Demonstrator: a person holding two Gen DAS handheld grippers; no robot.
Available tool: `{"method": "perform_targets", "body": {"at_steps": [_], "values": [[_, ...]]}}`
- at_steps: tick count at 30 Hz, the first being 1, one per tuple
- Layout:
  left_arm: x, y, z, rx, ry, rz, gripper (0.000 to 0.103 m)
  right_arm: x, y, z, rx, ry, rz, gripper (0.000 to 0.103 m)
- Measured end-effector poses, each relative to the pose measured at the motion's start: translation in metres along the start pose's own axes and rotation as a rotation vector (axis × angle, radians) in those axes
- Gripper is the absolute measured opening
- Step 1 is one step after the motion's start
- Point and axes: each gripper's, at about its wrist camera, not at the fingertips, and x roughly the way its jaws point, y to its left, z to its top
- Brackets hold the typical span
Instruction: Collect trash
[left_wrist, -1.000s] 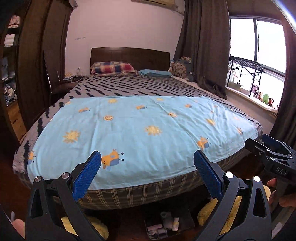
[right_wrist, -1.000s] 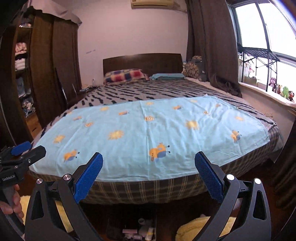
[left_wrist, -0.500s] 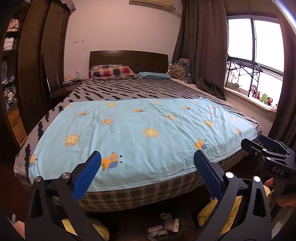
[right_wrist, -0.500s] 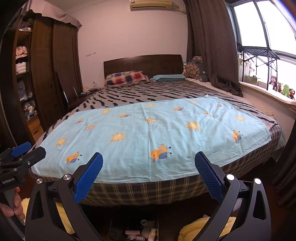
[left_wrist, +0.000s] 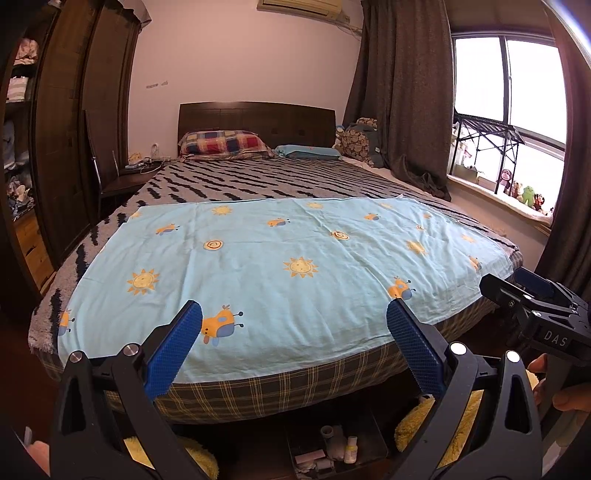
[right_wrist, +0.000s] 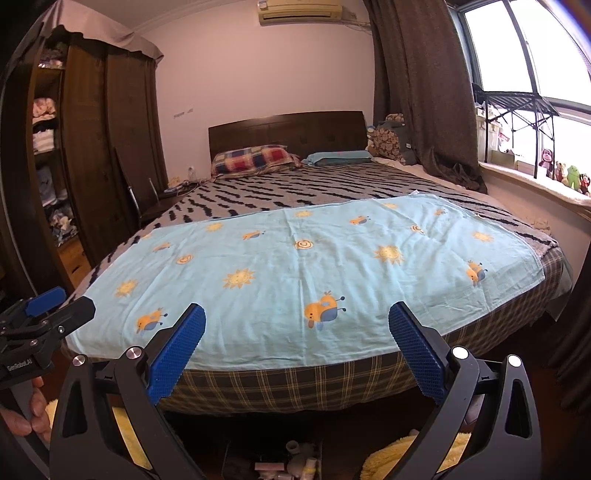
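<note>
My left gripper is open, its blue pads wide apart with nothing between them, held at the foot of a bed. My right gripper is open too and empty, beside it; it also shows at the right edge of the left wrist view as the right gripper. A light blue sheet printed with suns and bees lies flat over the bed's near half, with no loose trash visible on it. Below the bed edge sits a small dark tray of little bottles and bits on the floor.
The bed fills the middle, with a plaid pillow at the headboard. A dark wardrobe and a chair stand left. Curtains, a window ledge with toys lie right. Yellow fuzzy slippers are at floor level.
Both grippers have tilted up and risen a little, so the bed sits lower in view and more wall and ceiling unit show. Both stay open.
</note>
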Motion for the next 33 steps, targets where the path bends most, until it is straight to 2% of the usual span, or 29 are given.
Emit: {"method": "perform_targets", "body": {"at_steps": [33], "values": [[0.0011,-0.0047,0.0004,0.022,0.011,-0.012,0.095,0.0026,-0.0063,0.0014,0.009,0.003,0.003,0.100]]}}
